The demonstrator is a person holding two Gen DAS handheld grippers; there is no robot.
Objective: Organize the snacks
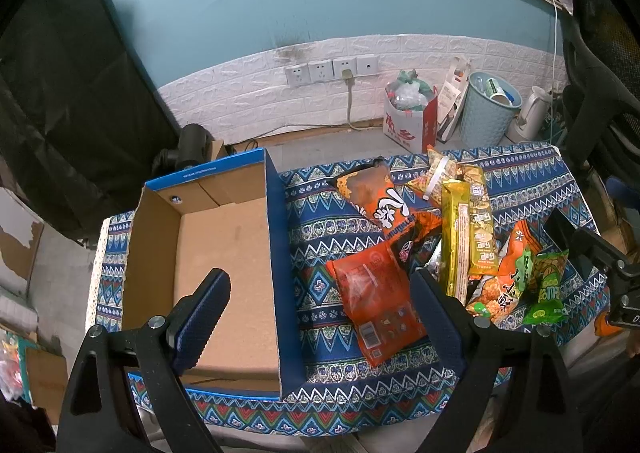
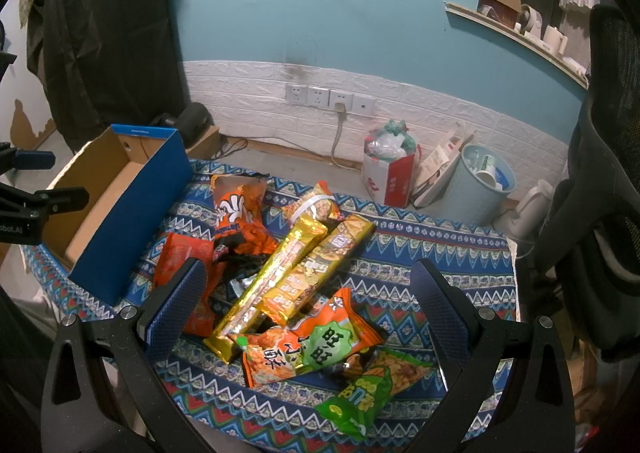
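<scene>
Green packet [image 2: 370, 387]; orange packet [image 2: 308, 341] reads 旺旺小小酥.

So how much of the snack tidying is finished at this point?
Nothing looks done yet: the cardboard box holds no snacks. Nothing is in hand either; the left gripper and right gripper are both open and hold nothing. Everything is left: the red packet, gold stick packet, green packet and the others lie piled on the patterned cloth.
</scene>
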